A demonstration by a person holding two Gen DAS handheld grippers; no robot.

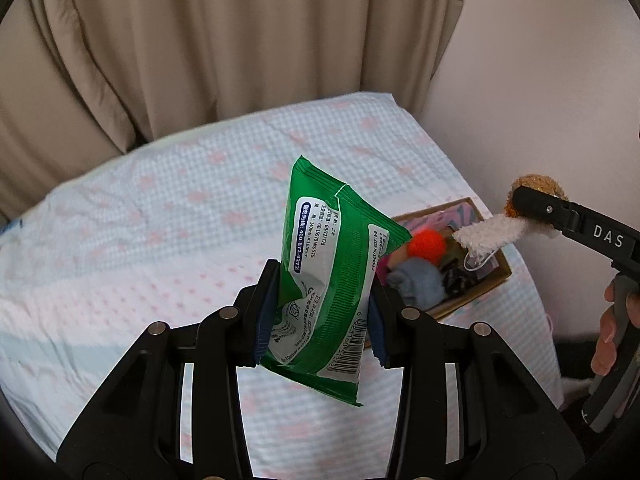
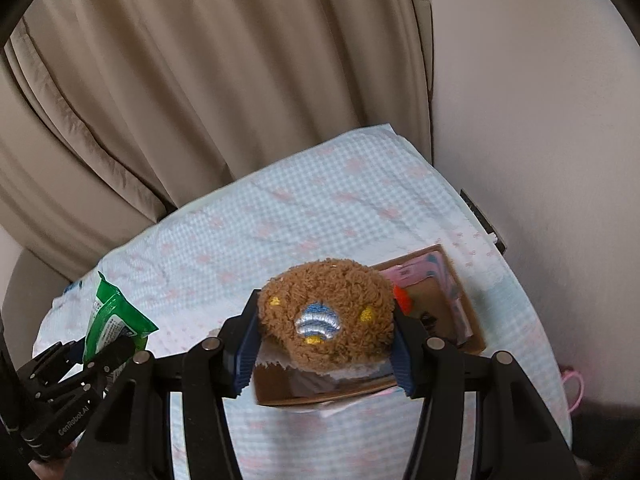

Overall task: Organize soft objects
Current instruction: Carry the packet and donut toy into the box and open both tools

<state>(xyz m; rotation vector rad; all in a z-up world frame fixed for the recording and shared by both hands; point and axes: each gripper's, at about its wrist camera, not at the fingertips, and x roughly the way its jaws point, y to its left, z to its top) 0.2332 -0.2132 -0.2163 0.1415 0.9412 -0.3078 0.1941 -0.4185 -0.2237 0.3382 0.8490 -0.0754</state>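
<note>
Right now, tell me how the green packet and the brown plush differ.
The green packet is flat, glossy and printed with text and a barcode; the brown plush is rounded and fuzzy with a stitched face. The packet sits in the left gripper; the plush sits in the right gripper. The packet hangs over the bed; the plush hangs over the box. Both are gripped and clear of the bed.

Showing glossy, crinkled green plastic on wipes pack [image 1: 332,280]. Looking curly, matt brown pile on plush toy [image 2: 324,316], smooth stitched patch at centre. Lying matt, woven checked cloth over bed [image 1: 160,216]. Showing plain brown card on box [image 2: 468,320].
</note>
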